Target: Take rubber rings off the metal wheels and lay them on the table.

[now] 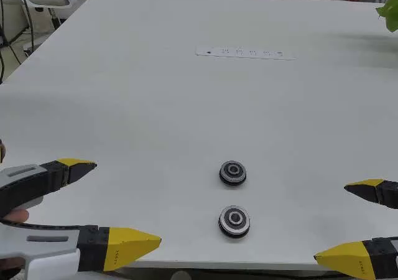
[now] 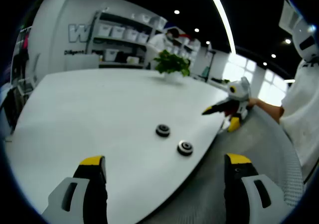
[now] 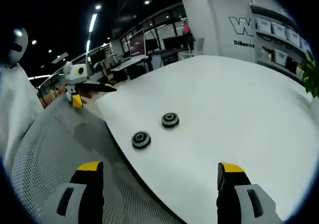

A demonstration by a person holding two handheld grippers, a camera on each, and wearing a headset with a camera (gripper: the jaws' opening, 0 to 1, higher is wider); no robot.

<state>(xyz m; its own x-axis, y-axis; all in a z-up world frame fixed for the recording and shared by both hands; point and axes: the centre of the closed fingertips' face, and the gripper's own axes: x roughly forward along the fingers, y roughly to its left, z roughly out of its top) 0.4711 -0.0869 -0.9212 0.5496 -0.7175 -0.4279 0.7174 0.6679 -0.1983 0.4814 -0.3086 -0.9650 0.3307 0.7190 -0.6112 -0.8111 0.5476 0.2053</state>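
We hold the left hand-held gripper [image 1: 126, 202] at 8 o'clock and the right hand-held gripper [image 1: 331, 221] at 4 o'clock, both spread and empty, flanking the work. The far wheel [image 1: 233, 172] and near wheel [image 1: 234, 221] lie flat near the table's [image 1: 186, 106] 6 o'clock edge, within easy reach, and their rubber rings [image 1: 224, 228] look to be on.

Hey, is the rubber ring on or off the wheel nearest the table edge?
On: the nearest wheel lies flat on the table with a black ring wrapped around its outside.

place: open-plan office | signs: bin shelves [image 2: 124, 35], desks [image 3: 133, 62], wall lettering [image 3: 242, 26]
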